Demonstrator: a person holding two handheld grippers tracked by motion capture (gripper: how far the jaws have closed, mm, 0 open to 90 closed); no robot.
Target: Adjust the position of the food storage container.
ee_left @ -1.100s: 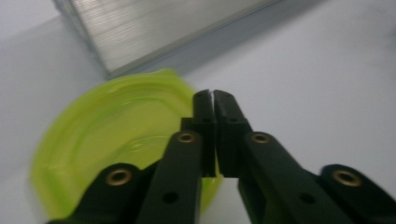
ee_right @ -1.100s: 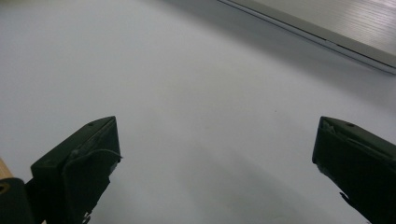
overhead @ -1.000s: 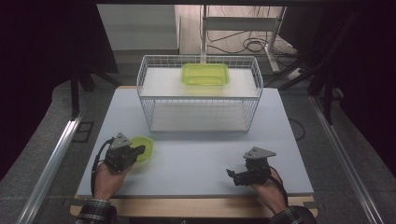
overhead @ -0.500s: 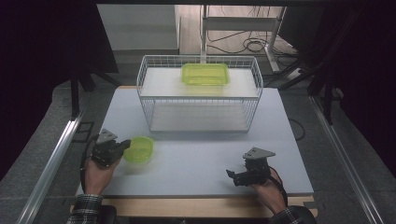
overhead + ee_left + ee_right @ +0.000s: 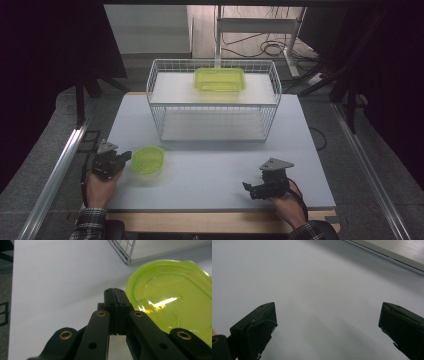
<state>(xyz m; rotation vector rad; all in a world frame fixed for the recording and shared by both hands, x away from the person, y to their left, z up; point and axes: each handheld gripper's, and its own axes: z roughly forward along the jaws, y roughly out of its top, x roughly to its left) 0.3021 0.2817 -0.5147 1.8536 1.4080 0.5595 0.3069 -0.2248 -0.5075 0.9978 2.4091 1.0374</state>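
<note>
A small translucent green bowl lies on the white table, front left; in the left gripper view the bowl is just right of my jaws. My left gripper sits beside its left rim, apart from it, jaws shut on nothing. A larger rectangular green container rests on top of the white wire rack at the back. My right gripper rests near the front right edge, jaws wide open over bare table.
The wire rack's lower shelf faces me, and a corner of the rack is close to the bowl. The table's wooden front edge runs below both hands. A metal rail lines the left side.
My left gripper has drawn back to the left, off the green bowl's edge, with its jaws shut. The bowl stays in place. The right gripper has not moved.
</note>
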